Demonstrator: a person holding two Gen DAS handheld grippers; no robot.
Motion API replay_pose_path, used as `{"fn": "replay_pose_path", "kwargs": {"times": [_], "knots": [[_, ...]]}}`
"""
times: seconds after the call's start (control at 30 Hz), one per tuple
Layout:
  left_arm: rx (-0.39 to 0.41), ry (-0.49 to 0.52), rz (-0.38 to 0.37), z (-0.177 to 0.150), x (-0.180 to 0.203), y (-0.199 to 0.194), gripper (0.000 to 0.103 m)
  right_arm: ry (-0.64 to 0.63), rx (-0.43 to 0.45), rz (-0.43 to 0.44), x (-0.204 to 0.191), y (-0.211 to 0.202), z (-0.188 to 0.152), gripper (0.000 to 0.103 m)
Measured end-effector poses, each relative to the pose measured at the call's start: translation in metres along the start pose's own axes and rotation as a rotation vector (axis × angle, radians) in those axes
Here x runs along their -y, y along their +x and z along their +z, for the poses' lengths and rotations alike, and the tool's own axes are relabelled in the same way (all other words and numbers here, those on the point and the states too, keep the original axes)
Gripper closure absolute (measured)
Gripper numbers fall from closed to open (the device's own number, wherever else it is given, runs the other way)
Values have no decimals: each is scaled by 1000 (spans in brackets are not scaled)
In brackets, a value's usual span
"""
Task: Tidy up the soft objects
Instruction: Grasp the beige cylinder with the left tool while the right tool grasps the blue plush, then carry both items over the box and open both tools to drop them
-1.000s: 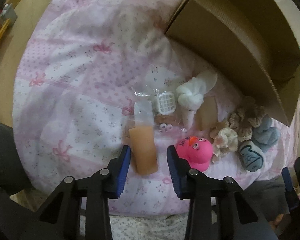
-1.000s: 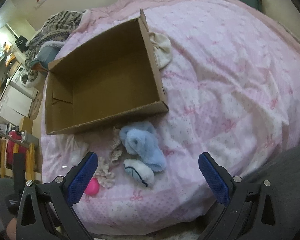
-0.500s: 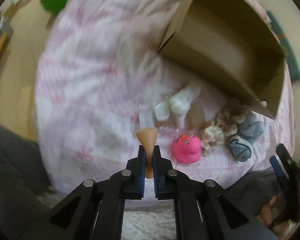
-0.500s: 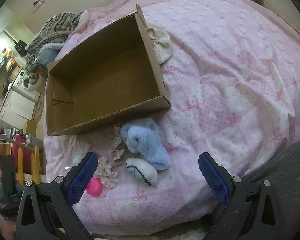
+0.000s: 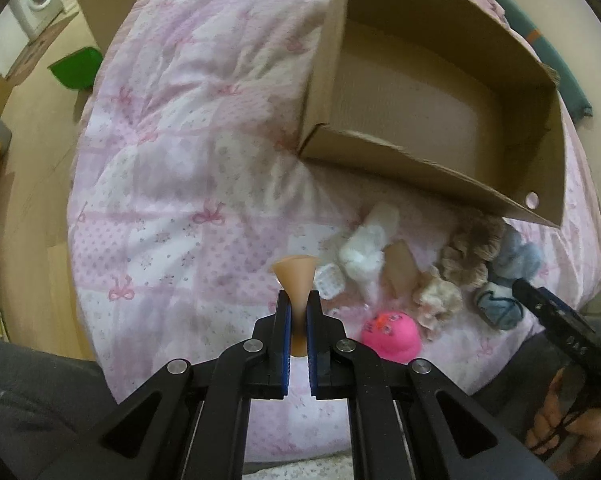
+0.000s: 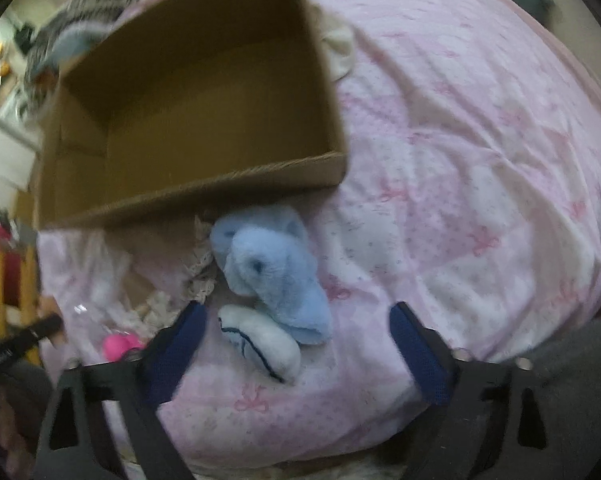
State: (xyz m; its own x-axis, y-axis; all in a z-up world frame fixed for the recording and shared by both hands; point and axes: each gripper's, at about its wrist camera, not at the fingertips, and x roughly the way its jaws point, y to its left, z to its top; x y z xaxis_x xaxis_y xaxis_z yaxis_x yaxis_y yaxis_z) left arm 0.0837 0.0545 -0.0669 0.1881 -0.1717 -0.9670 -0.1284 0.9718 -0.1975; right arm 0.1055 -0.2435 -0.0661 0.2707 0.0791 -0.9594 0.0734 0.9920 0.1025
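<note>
While the tan soft piece (image 5: 295,280) is pinched flat between the clenched jaws of the left gripper (image 5: 296,316), it is held clear of the pink quilt (image 5: 172,184), presumably so it can be carried to the cardboard box (image 5: 416,168), which lies open and apparently empty just beyond the pile. One such piece is held. The right gripper (image 6: 296,344) is spread wide, its jaws having just narrowed a little, with nothing pressed between them; it is poised over the white pouch (image 6: 260,340) and the blue plush toy (image 6: 276,272), judged to be its next pick. Still on the quilt, near the box's front wall, are counted: one pink duck toy (image 5: 390,334), one white knotted cloth (image 5: 364,252), one small white mesh item (image 5: 330,280), two frilly scrunchies (image 5: 466,256), one blue plush, one white pouch. One box is present.
</note>
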Motion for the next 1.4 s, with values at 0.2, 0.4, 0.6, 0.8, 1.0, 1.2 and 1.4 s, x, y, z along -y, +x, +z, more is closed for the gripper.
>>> {"fn": "replay_pose_path", "kwargs": {"times": [0.2,0.4,0.6,0.8,1.0,1.2,1.4], "knots": [[42,-39,-17,6,-3,-4,97,-10,-16,-36,-6,27,9,24],[74,10,-31,3,7,-12,97,13,-34,20,2,34,9,76],[100,20,-26,1,10,-14,97,-8,-1,53,5,9,-1,85],[132,18,-59,1,10,-24,97,-17,69,97,10,-40,-10,85],[196,41,-94,-3,16,-45,97,-66,186,205,5,-90,-9,85],[278,100,-107,12,33,-85,97,-96,270,238,-10,-119,14,85],[363,177,-74,39,57,-108,97,-137,359,242,-21,-136,42,85]]}}
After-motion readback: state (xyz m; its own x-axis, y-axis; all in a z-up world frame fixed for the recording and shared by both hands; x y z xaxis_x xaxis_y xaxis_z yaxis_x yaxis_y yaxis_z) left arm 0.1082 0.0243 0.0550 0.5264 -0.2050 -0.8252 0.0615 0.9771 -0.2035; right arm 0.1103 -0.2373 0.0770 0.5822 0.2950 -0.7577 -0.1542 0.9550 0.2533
